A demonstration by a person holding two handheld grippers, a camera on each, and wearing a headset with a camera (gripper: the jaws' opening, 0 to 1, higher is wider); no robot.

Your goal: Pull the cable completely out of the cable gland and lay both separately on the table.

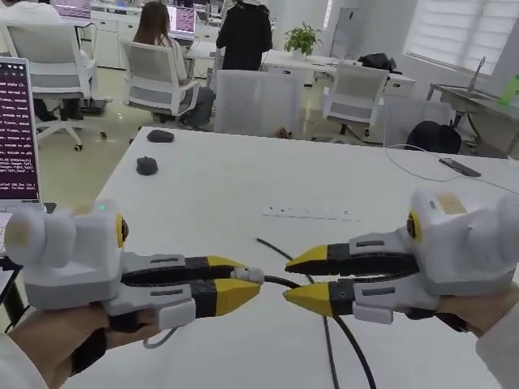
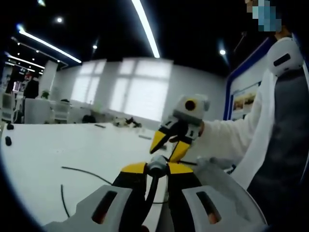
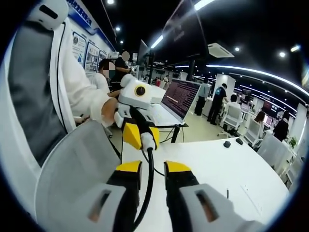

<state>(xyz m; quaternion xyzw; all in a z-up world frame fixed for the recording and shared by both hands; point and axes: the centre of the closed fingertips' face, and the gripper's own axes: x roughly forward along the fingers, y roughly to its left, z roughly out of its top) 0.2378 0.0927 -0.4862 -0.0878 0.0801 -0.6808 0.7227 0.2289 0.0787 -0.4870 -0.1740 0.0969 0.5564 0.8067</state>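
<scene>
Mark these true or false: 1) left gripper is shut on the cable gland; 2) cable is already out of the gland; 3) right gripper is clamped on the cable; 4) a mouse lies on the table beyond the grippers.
1) True. The left gripper has its jaws closed on the cable gland.
2) False. The black cable runs straight into the gland, so it is not pulled out yet.
3) False. The right gripper has its jaws apart, and the cable passes between them ungripped.
4) True. A dark mouse lies on the white table, beyond the grippers.
</scene>
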